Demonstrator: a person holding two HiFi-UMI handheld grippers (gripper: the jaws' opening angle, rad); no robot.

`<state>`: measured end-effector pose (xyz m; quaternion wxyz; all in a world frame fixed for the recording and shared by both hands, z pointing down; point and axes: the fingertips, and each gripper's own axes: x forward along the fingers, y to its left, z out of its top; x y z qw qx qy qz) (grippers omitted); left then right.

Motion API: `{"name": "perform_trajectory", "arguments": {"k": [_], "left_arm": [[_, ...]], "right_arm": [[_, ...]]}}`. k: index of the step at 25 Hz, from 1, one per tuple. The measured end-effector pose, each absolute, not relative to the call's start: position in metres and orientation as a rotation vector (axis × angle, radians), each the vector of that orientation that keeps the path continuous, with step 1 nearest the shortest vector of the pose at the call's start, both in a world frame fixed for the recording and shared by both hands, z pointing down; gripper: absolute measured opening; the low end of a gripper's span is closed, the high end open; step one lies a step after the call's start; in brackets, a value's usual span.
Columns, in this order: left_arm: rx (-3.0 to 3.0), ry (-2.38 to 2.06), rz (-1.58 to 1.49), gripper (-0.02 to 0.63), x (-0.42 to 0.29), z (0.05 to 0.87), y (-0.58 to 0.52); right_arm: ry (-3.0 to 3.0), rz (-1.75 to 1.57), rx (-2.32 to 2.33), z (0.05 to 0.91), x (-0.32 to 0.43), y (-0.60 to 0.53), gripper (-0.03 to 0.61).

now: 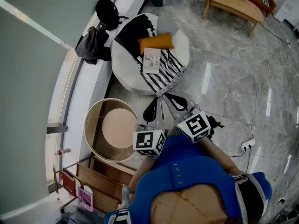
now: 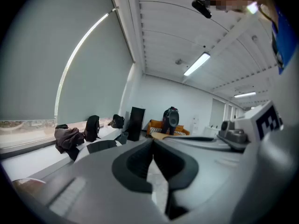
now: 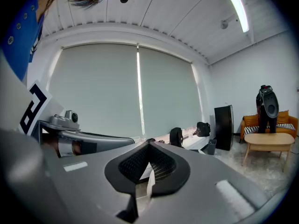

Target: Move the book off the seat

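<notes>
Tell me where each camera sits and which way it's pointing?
Head view: on the person's head, looking steeply down at seat, book, left gripper, right gripper and blue shirt.
Left gripper view: rides the left gripper, looking along its shut jaws toward the windowsill; shirt at right edge.
Right gripper view: rides the right gripper, facing the window blind; shirt at top left.
Shared: both gripper views show the tall black box.

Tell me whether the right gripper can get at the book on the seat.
Probably yes: the book lies uncovered on the striped throw, with nothing between it and the right gripper, though its shut jaws must open.
</notes>
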<state>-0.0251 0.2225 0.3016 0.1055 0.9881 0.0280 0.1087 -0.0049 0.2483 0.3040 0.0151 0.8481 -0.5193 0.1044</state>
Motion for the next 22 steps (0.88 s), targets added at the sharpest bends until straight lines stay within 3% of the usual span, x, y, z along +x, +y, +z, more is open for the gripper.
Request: {"name": "perform_trajectory", "arguments": {"k": [16, 22], "left_arm": [[2.893, -0.089, 0.293, 0.002, -0.01, 0.313, 0.201], [2.866, -0.11, 0.305, 0.002, 0.026, 0.326, 0.165]], "right_arm": [[-1.68, 0.363, 2.641, 0.316, 0.031, 0.266, 0.0], [-1.64, 0.375, 2.653, 0.325, 0.07, 0.243, 0.0]]}}
